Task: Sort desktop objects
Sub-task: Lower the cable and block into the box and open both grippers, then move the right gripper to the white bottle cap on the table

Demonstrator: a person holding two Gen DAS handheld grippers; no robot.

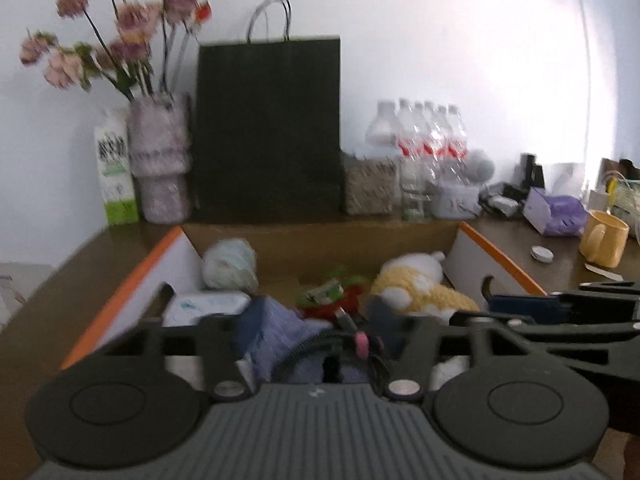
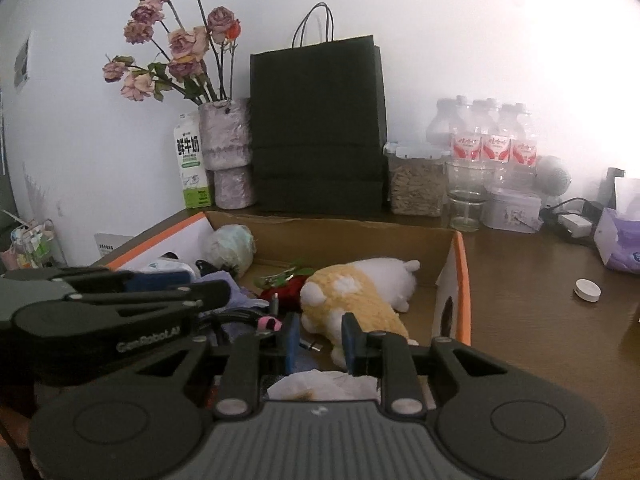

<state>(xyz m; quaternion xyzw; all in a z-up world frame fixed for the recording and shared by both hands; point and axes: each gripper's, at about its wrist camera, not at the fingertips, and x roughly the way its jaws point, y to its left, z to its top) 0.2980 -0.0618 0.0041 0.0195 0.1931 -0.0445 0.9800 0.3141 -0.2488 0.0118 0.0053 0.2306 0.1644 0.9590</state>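
Two grippers [image 1: 316, 320] [image 2: 320, 340] over one box [image 2: 460, 280], one plush [image 2: 360, 288].

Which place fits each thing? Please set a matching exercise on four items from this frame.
Things:
1. plush toy
2. yellow mug
3. milk carton
4. white cap

Places:
A. left of the flower vase
B. on the bare desk, right of the box
C. lying inside the box
D. far right of the desk in the left wrist view

Pairs: 1-C, 2-D, 3-A, 4-B
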